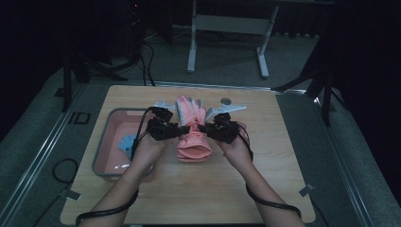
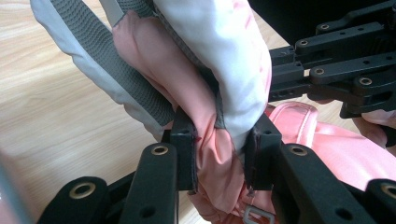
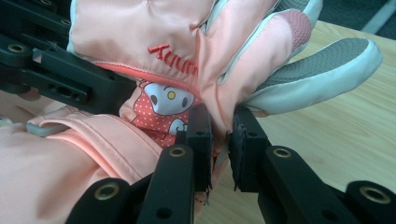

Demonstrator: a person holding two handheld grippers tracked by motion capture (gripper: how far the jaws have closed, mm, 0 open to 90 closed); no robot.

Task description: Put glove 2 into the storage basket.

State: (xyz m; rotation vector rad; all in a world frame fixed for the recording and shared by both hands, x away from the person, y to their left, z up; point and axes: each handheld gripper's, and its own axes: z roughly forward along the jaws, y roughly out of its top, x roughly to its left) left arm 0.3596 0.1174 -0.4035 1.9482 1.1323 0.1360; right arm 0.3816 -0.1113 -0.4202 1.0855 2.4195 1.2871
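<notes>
The padded salmon-pink fabric ski glove [image 3: 140, 32] has white edging, grey textured fingertip patches, red embroidered lettering and a red white-dotted cartoon patch. A second salmon-pink padded glove [image 1: 193, 146] lies under it. The pale wood-grain counter [image 1: 265, 165] carries a grey-rimmed pink plastic bin [image 1: 109, 142] at its left edge, holding something light blue [image 1: 126, 142]. Both claws are black.

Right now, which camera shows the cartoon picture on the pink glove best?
The right gripper view: the cartoon patch sits close and sharp on the pink glove. The high view gives the glove small; the left gripper view gives its fabric without the patch.
</notes>
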